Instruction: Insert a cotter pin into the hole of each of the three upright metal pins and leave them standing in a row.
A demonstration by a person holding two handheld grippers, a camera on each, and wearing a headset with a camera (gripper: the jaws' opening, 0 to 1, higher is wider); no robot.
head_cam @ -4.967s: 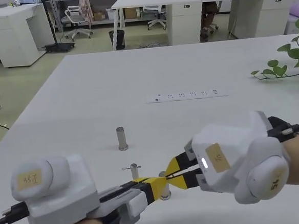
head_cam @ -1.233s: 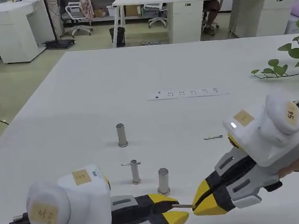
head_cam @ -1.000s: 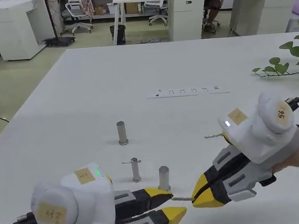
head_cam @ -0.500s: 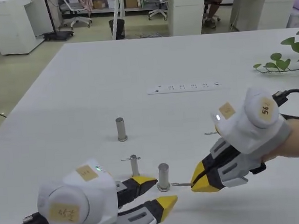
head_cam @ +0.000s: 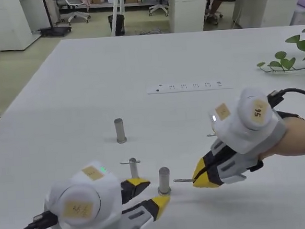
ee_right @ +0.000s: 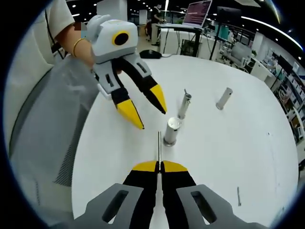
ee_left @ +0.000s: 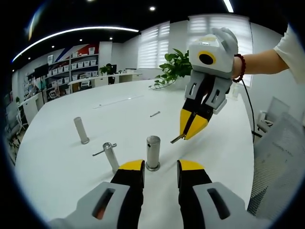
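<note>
Three upright metal pins stand in a loose row: the far pin (head_cam: 120, 130), the middle pin (head_cam: 134, 168) with a cotter pin through its top, and the near pin (head_cam: 164, 180). My right gripper (head_cam: 201, 179) is shut on a cotter pin (head_cam: 183, 180) that points at the near pin (ee_right: 171, 131), its tip just short of it. My left gripper (head_cam: 151, 192) is open, its jaws either side of and just before the near pin (ee_left: 153, 151). The held cotter pin (ee_right: 159, 145) sticks straight out of the right gripper (ee_right: 159, 164).
A loose cotter pin (ee_left: 155, 114) lies on the white table behind the right gripper. Farther back lies a flat white power strip (head_cam: 189, 86). Plant leaves (head_cam: 290, 57) reach in at the right edge. Desks and chairs stand beyond the table.
The left gripper has opened and drawn back from the cotter pin. The right gripper, still shut on it, has carried it up to beside the near pin.
</note>
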